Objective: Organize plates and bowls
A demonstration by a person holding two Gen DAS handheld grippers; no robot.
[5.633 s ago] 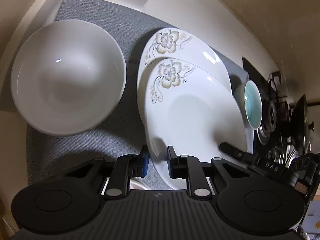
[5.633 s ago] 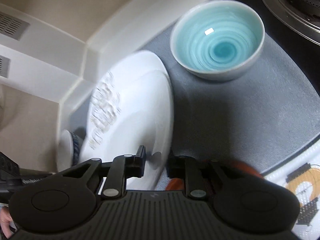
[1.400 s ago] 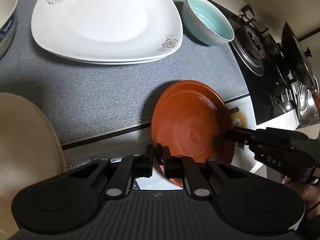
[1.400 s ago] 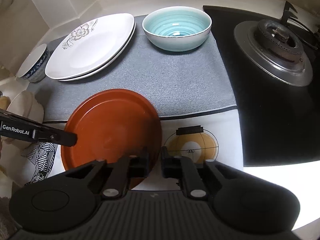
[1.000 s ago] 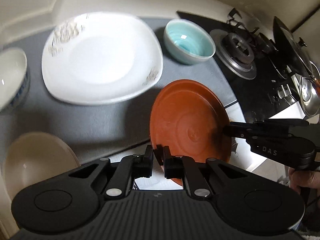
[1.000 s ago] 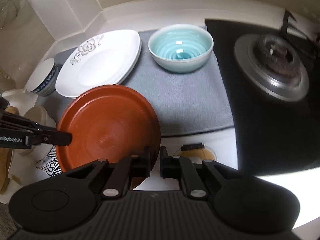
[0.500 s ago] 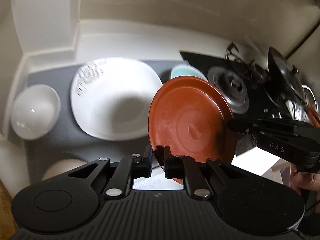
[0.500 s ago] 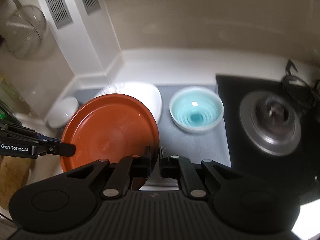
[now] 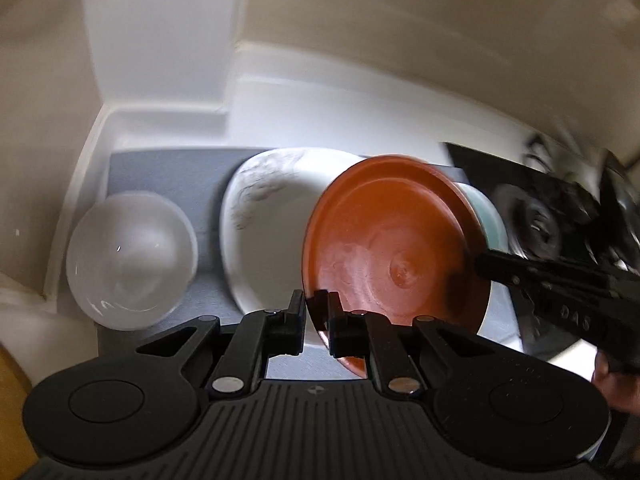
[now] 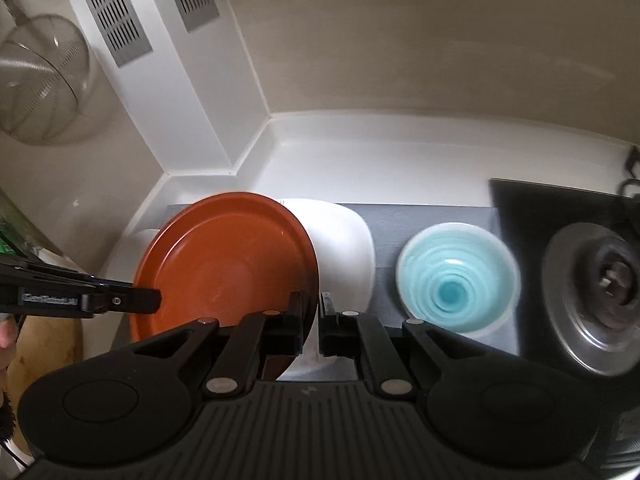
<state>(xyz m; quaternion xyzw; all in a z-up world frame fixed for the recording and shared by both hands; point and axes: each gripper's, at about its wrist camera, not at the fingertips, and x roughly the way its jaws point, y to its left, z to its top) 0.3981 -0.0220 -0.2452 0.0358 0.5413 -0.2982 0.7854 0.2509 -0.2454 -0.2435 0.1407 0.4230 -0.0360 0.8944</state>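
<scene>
My 2 grippers, left gripper (image 9: 316, 320) and right gripper (image 10: 314, 322), clamp opposite rims of red plate (image 9: 394, 256); white plate (image 9: 268, 240) lies ahead, below.

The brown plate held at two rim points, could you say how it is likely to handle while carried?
The brown plate looks rigid, showing no sag between left gripper and right gripper. Its glossy rim may slip. Probably breakable if dropped.

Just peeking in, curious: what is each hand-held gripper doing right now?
Left hand-held gripper: closed on the rim of the round reddish-brown plate.
Right hand-held gripper: closed on the same plate's opposite rim.
</scene>
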